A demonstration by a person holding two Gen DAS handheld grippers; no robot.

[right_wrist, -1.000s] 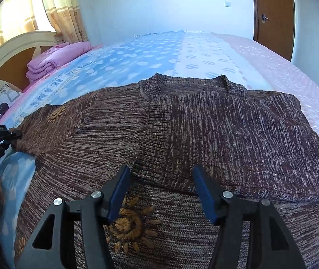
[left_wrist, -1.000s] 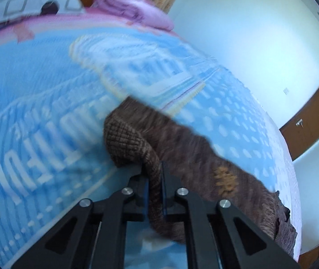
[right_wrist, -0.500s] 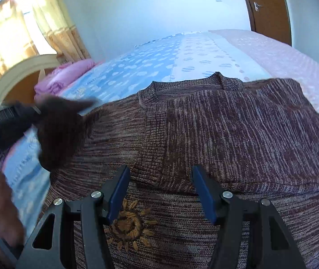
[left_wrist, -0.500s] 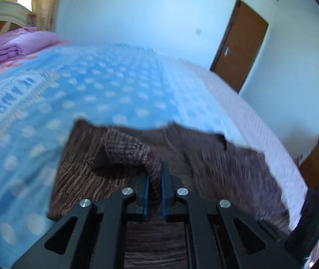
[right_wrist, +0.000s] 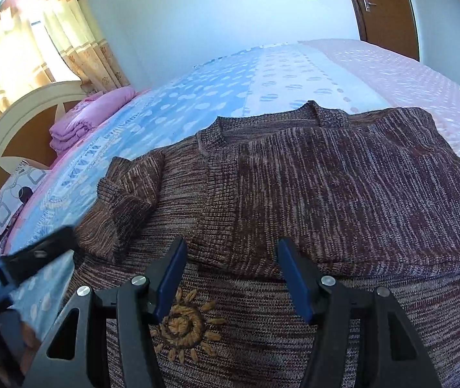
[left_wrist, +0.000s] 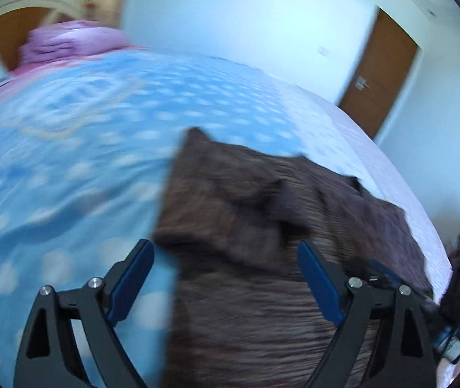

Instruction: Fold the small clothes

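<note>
A brown knit sweater (right_wrist: 343,194) with an embroidered sun (right_wrist: 181,323) lies flat on the bed. Its left sleeve (right_wrist: 129,194) lies folded over onto the body, cuff loose. My left gripper (left_wrist: 225,249) hovers over the sweater's (left_wrist: 262,307) left edge. Its jaws are opening wide and the pads touch nothing. In the right wrist view the left gripper (right_wrist: 39,252) shows blurred at the lower left. My right gripper (right_wrist: 231,249) stands open just above the sweater's lower front, with cloth below it but none pinched.
The bed has a blue dotted cover (left_wrist: 68,161) that turns pink on the right (right_wrist: 407,74). A folded pink blanket (right_wrist: 90,119) and a patterned pillow (right_wrist: 10,200) sit by the headboard (right_wrist: 19,119). A brown door (left_wrist: 378,74) stands beyond the bed.
My left gripper carried the sleeve cuff to the right over the sweater body, then let it go and its jaws spread wide. The right gripper stayed in place, open.
</note>
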